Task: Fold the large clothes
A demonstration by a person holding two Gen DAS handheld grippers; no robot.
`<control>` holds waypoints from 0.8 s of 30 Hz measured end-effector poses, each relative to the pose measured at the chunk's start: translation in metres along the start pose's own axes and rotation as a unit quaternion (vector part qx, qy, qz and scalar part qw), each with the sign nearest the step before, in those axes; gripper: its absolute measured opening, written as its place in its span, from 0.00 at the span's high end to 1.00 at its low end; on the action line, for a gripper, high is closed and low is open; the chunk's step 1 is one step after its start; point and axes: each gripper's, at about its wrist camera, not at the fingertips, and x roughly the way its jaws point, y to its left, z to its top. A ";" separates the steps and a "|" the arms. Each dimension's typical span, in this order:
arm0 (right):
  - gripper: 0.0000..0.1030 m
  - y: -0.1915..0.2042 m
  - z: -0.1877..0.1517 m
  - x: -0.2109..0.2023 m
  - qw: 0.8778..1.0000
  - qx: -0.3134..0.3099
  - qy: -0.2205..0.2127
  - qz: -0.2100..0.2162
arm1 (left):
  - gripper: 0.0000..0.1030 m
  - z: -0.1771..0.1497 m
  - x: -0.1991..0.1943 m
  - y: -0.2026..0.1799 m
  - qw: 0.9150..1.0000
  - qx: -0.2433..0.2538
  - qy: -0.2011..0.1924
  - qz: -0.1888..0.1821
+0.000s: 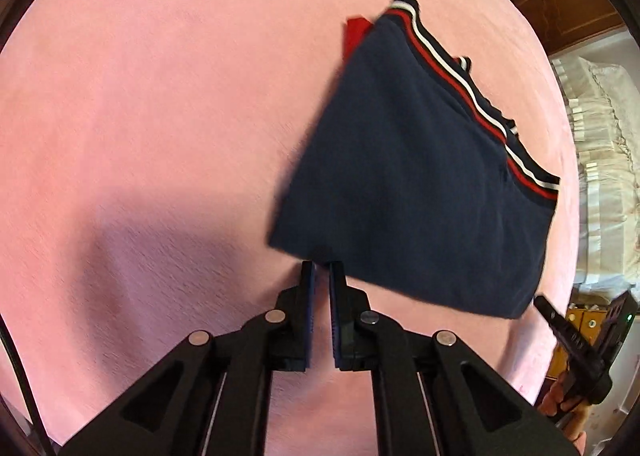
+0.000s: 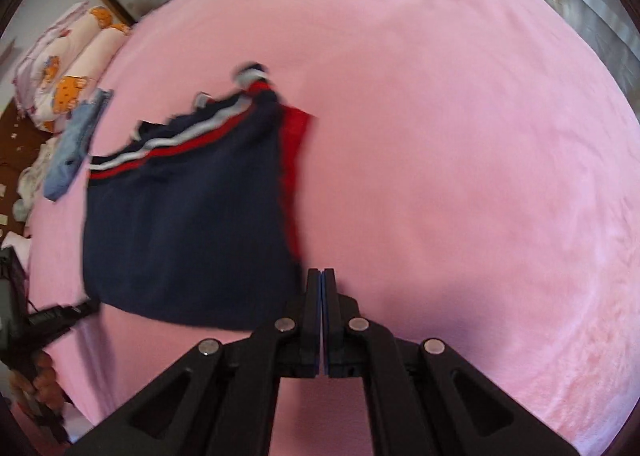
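Seems nearly done: navy garment [image 1: 404, 184] lying folded compact on pink bedspread [image 1: 160, 116], left gripper [image 1: 321, 270] slightly parted, holding nothing, right gripper [image 2: 322, 276] pressed closed, empty, perhaps only tidying left.

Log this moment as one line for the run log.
garment: navy garment folded on pink blanket | left tool: slightly open, empty | right tool: shut, empty

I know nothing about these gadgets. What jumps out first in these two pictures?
A folded navy garment with a red-and-white striped band lies on a big pink blanket. Black two-finger tools fill the bottom of each view: the left gripper close to the garment's near edge, the right gripper beside its corner.
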 end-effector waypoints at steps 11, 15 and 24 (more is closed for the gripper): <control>1.00 0.092 0.025 0.027 0.994 0.007 0.012 0.104 | 0.97 -0.015 0.008 -0.001 0.994 -0.068 0.010 -0.081; 1.00 0.114 0.024 0.043 0.992 0.004 0.028 0.122 | 0.97 -0.018 0.016 0.001 0.993 -0.080 0.027 -0.086; 1.00 0.124 0.023 0.088 0.992 0.025 0.071 0.102 | 0.96 -0.020 0.023 0.009 0.988 -0.094 0.046 -0.112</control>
